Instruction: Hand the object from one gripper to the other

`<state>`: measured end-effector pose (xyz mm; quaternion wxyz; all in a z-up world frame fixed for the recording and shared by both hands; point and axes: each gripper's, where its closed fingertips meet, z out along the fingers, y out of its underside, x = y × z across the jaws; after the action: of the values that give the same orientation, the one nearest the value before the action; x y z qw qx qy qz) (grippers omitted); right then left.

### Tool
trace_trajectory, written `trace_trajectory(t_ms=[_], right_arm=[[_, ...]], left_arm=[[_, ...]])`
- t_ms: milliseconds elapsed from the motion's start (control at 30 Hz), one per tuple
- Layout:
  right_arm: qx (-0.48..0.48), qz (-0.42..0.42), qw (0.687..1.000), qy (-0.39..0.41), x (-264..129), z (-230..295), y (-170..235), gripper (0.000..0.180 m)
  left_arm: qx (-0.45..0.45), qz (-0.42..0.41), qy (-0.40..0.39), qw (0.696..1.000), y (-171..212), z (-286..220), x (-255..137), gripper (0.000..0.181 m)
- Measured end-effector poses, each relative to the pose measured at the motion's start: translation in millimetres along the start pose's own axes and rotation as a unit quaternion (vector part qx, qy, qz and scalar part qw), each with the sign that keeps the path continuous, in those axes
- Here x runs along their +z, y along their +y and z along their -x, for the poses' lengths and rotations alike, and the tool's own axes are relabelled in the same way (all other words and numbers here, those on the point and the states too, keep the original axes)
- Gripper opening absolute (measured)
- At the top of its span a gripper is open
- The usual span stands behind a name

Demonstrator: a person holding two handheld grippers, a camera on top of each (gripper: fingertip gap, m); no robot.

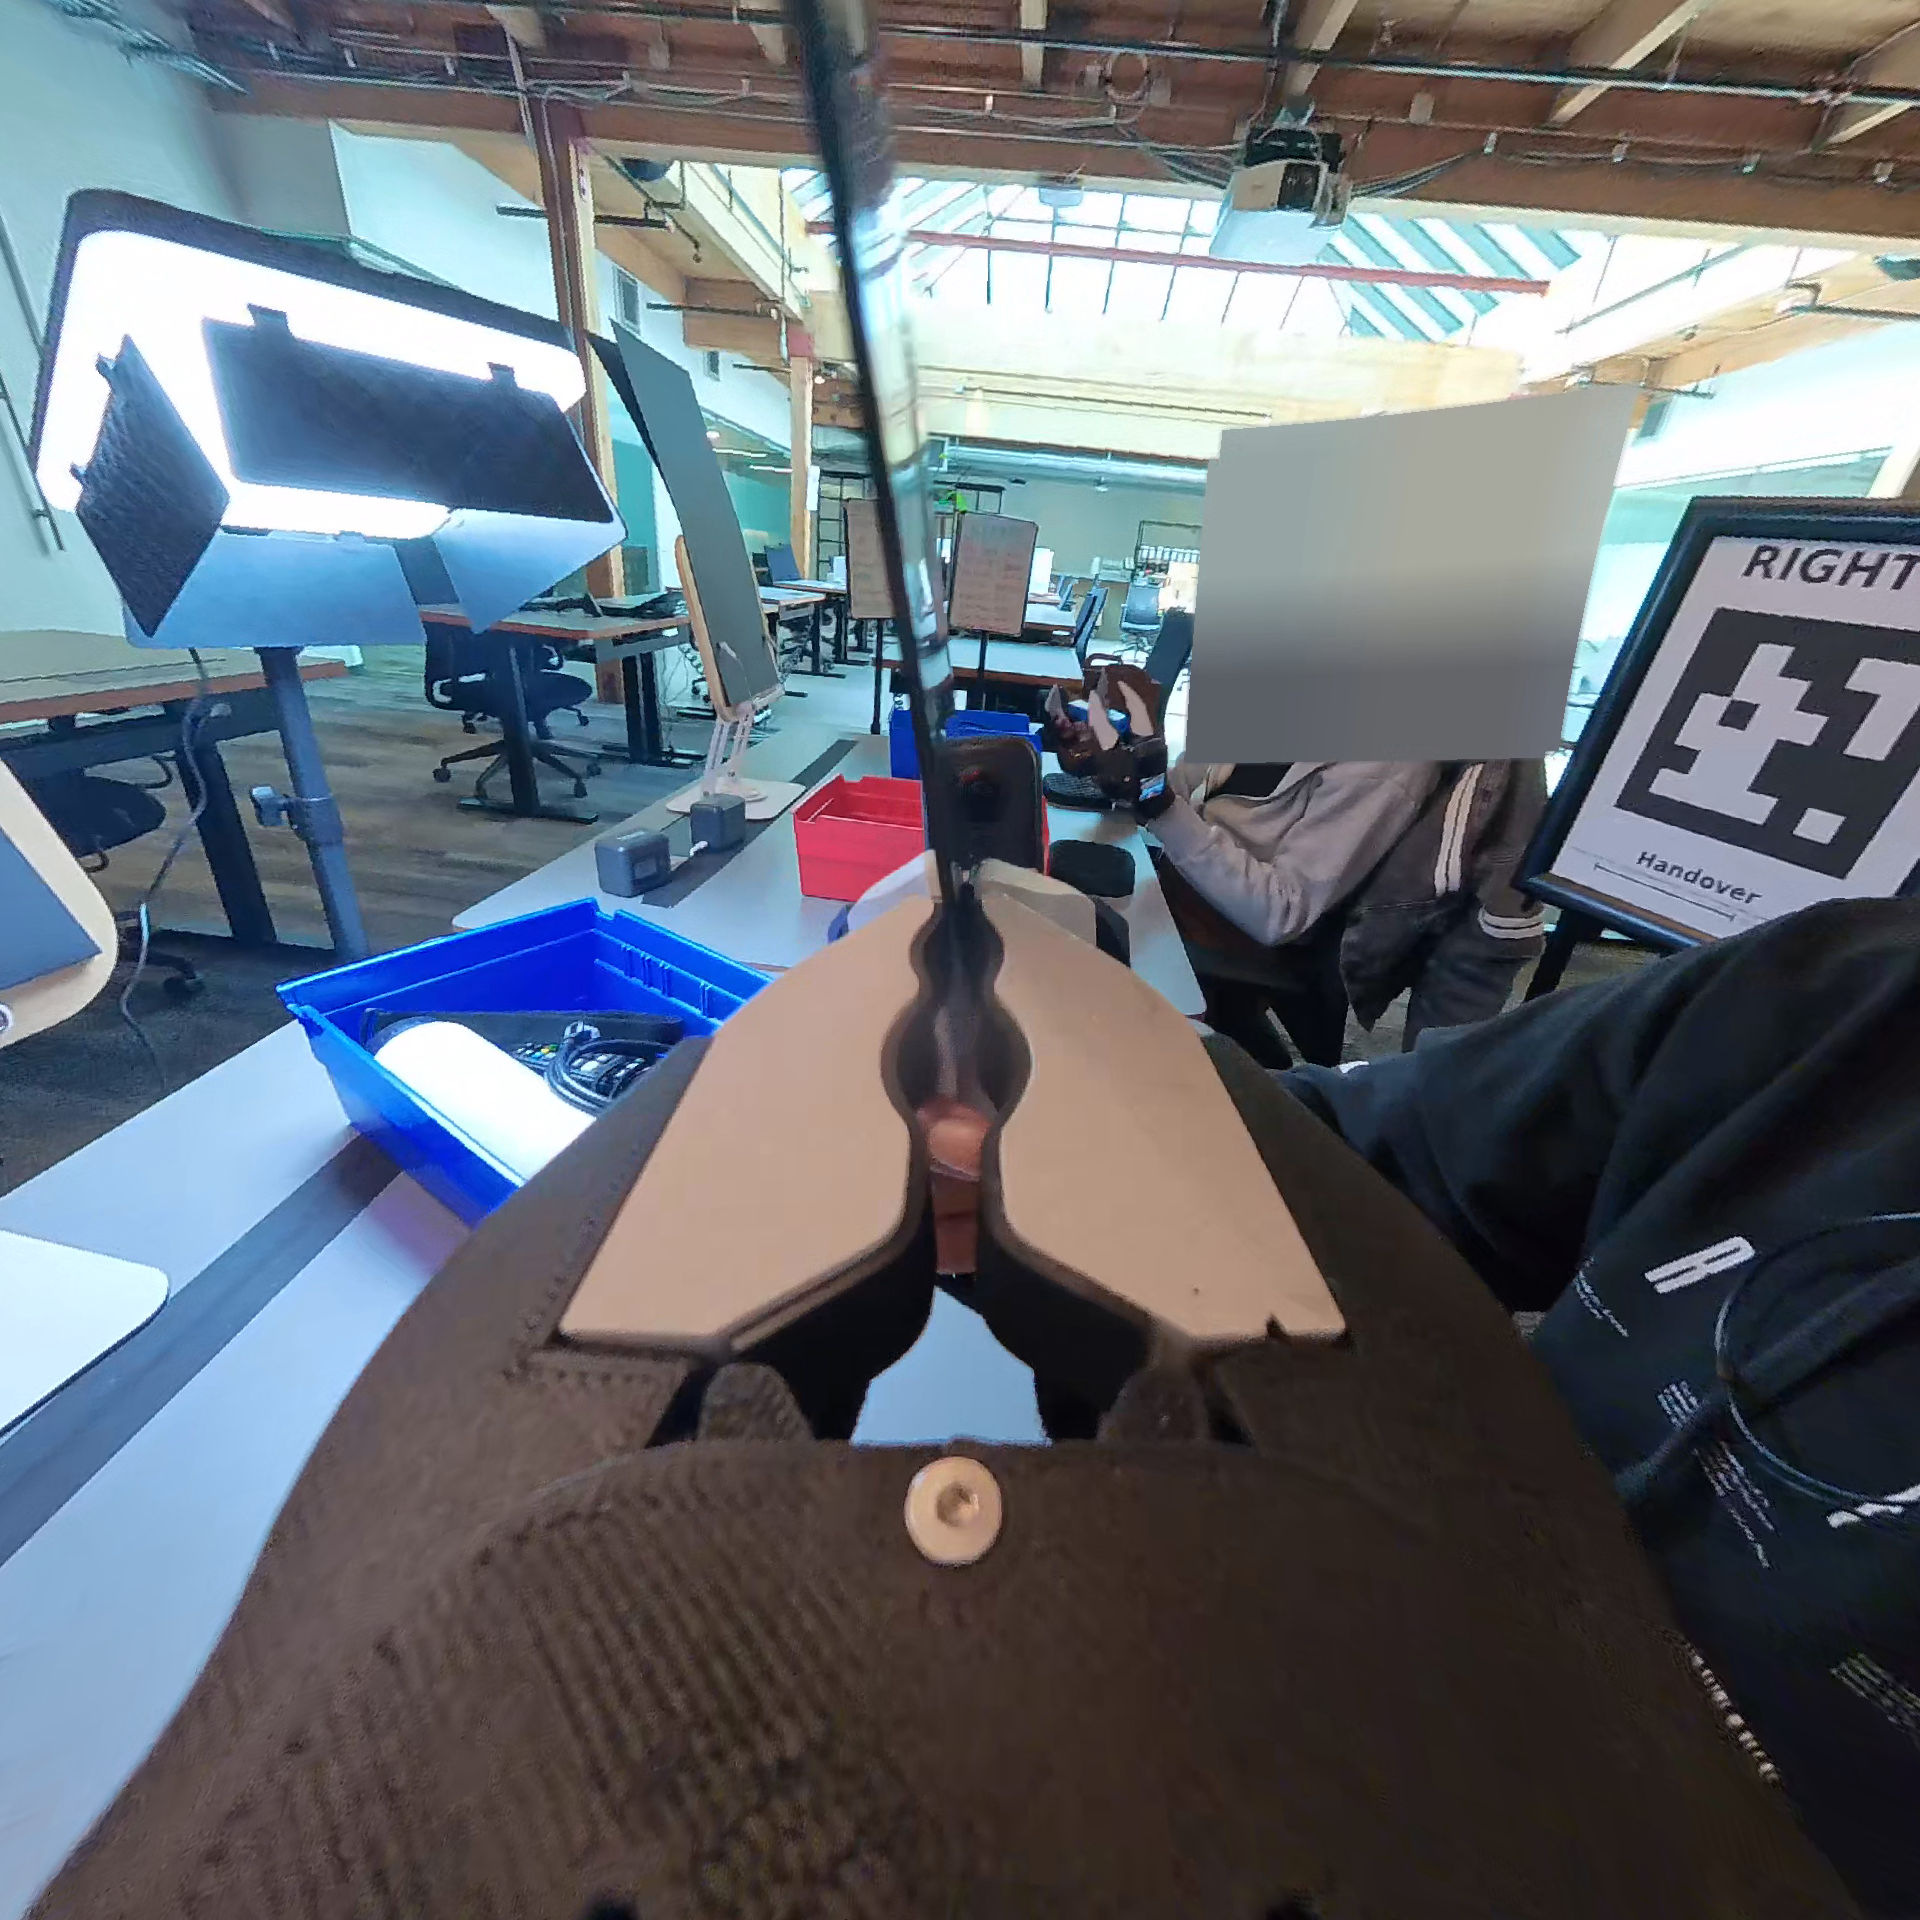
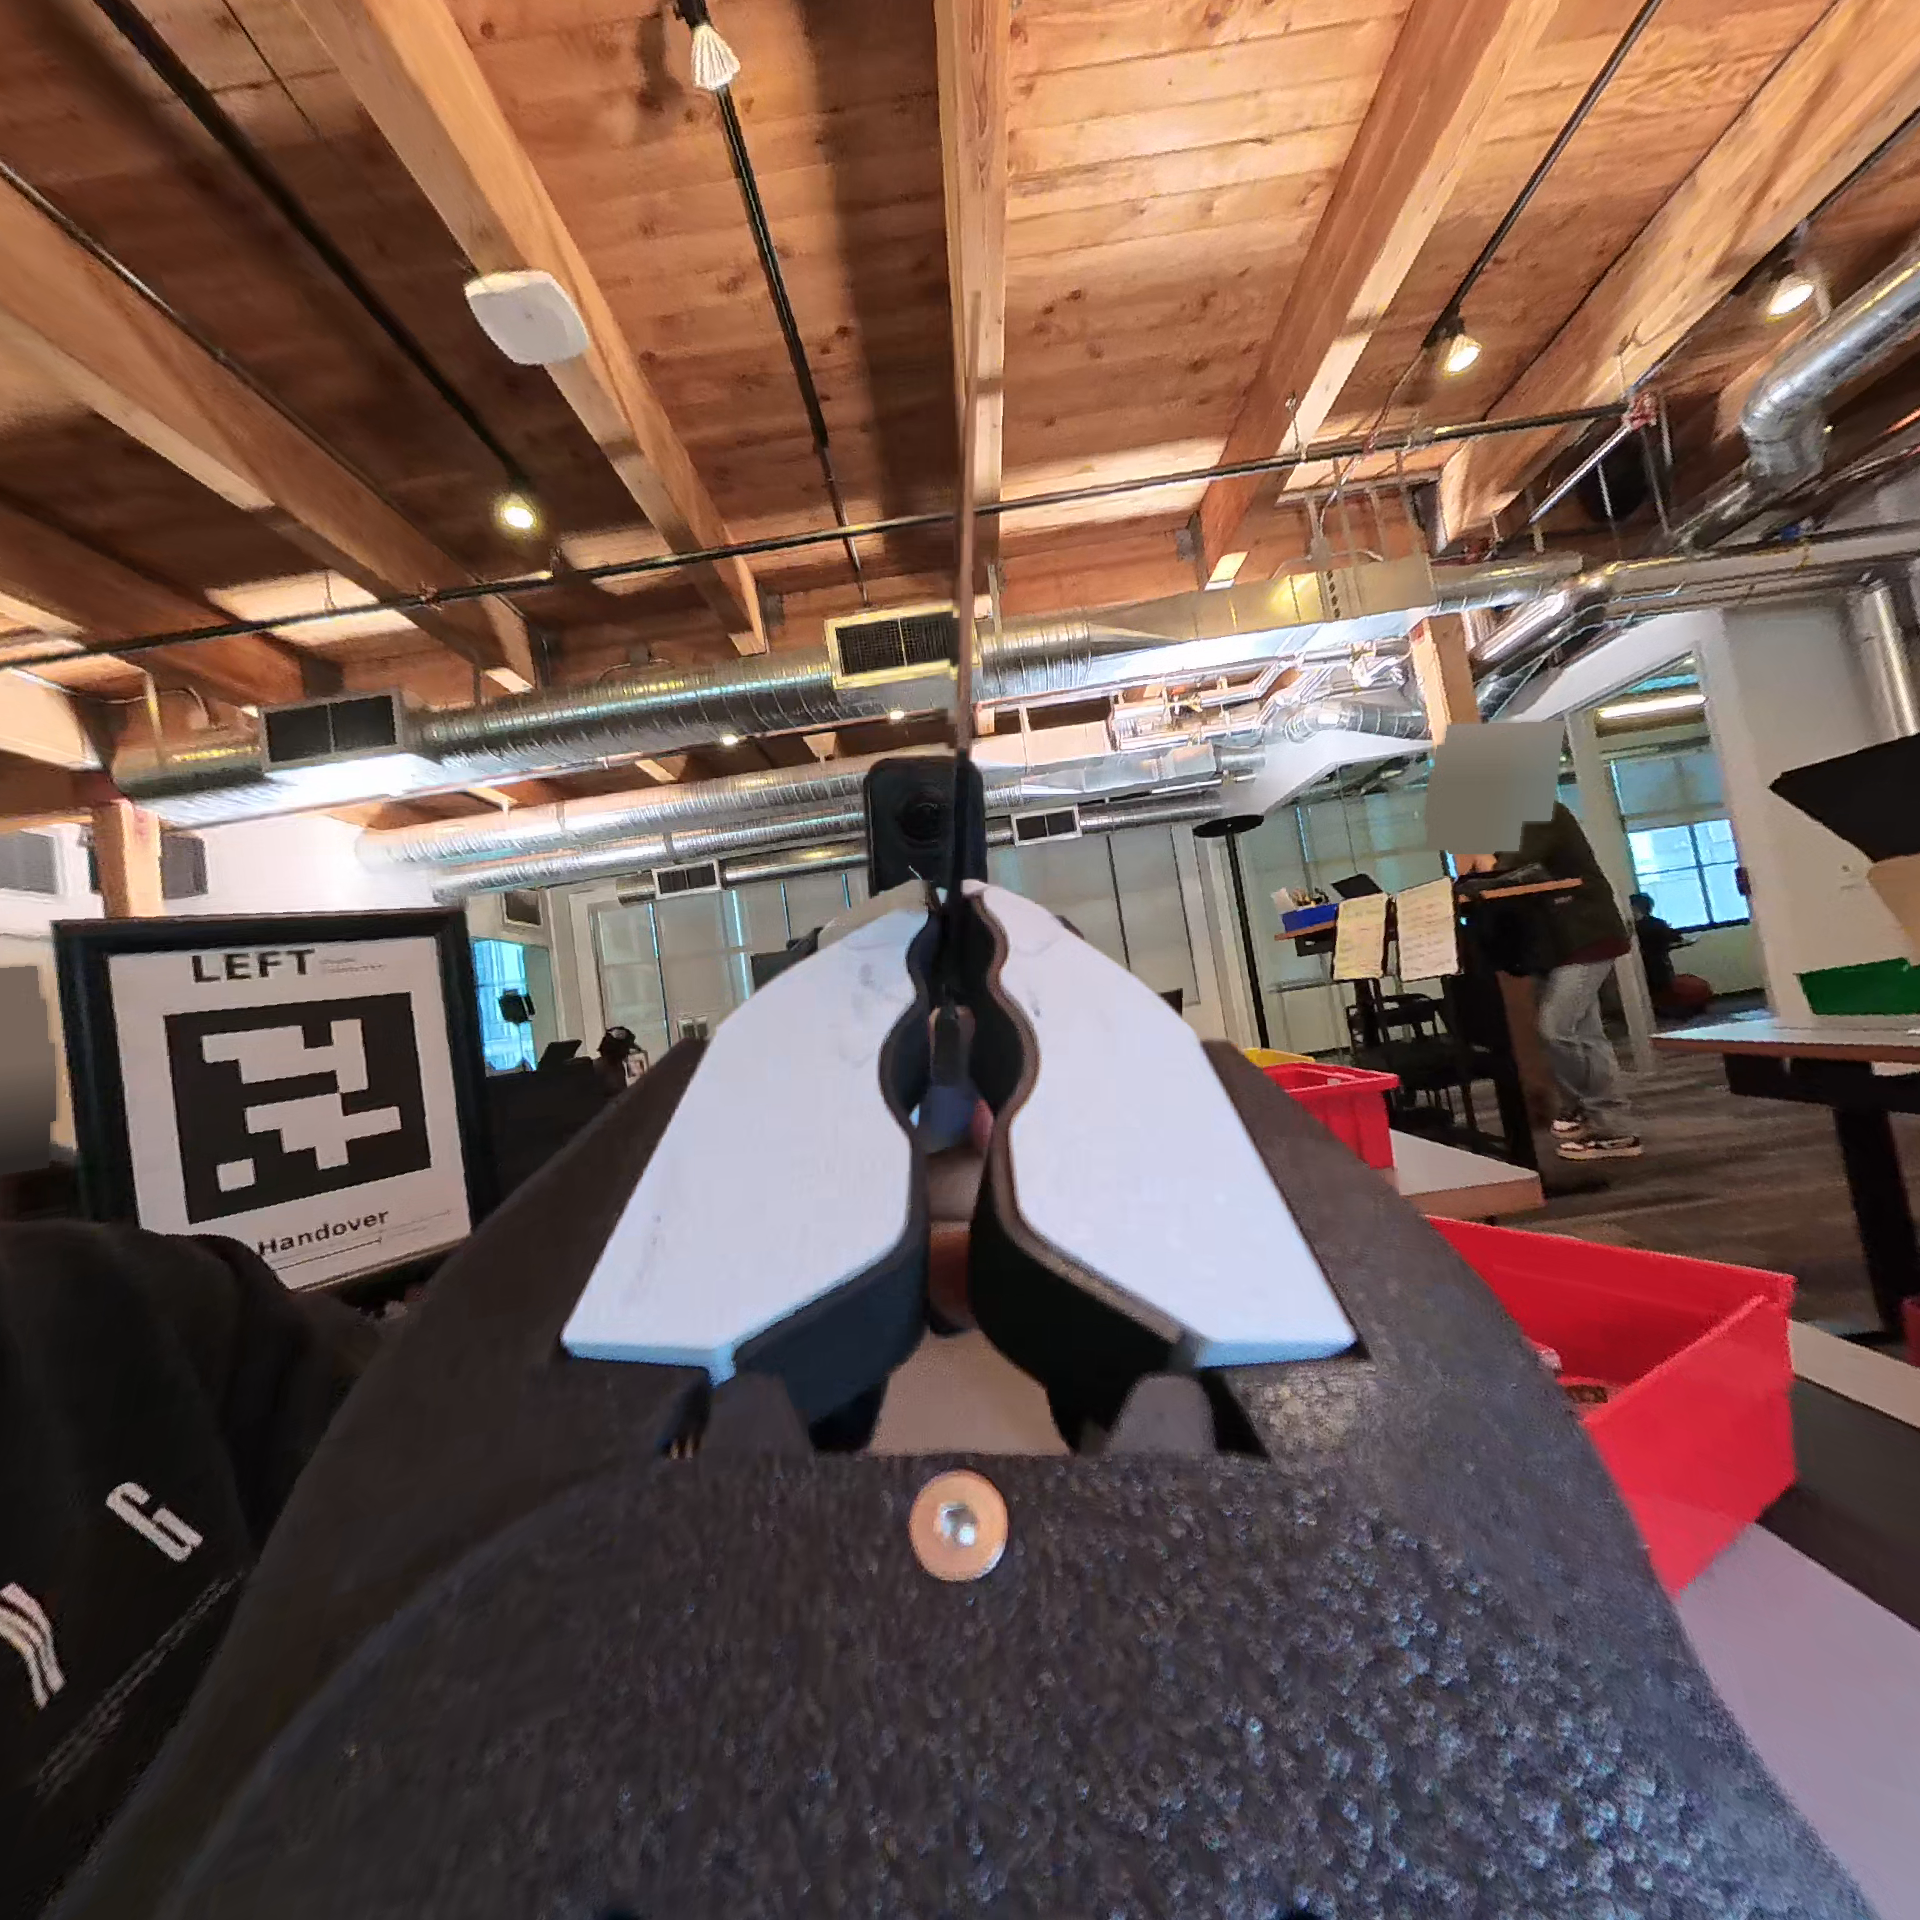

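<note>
Object (image 1: 883, 416), a thin flat dark thing seen edge-on, rises toward twelve o'clock from the tips of both my tools. My left hand-held gripper (image 1: 961, 914) is clenched on its lower edge, and my right hand-held gripper (image 2: 951, 914) looks pinched on it too, facing the left one nose to nose. I judge the handover midway: both grip, neither has let go. One side must release; which one gives, I cannot tell. A blue bin (image 1: 343, 1013) sits on the table (image 1: 156, 1558) at ten o'clock.
</note>
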<state>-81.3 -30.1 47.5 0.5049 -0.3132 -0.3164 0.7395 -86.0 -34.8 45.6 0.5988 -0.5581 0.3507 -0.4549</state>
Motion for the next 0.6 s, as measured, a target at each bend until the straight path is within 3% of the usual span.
trace_trajectory(t_ms=[167,333,600], right_arm=[[0.04,-0.069,0.997,0.0,-4.2,-1.1,-8.0,0.002],[0.053,-0.095,0.994,0.003,-6.8,-3.3,-11.1,0.002],[0.006,-0.017,1.0,0.004,-4.7,-4.6,-8.2,0.006]], left_arm=[[0.009,-0.061,0.001,0.998,-4.8,-0.6,7.8,0.003],[0.012,-0.054,-0.01,0.998,3.5,1.8,17.4,0.003],[0.0,0.017,-0.006,1.0,5.3,2.0,0.9,0.002]])
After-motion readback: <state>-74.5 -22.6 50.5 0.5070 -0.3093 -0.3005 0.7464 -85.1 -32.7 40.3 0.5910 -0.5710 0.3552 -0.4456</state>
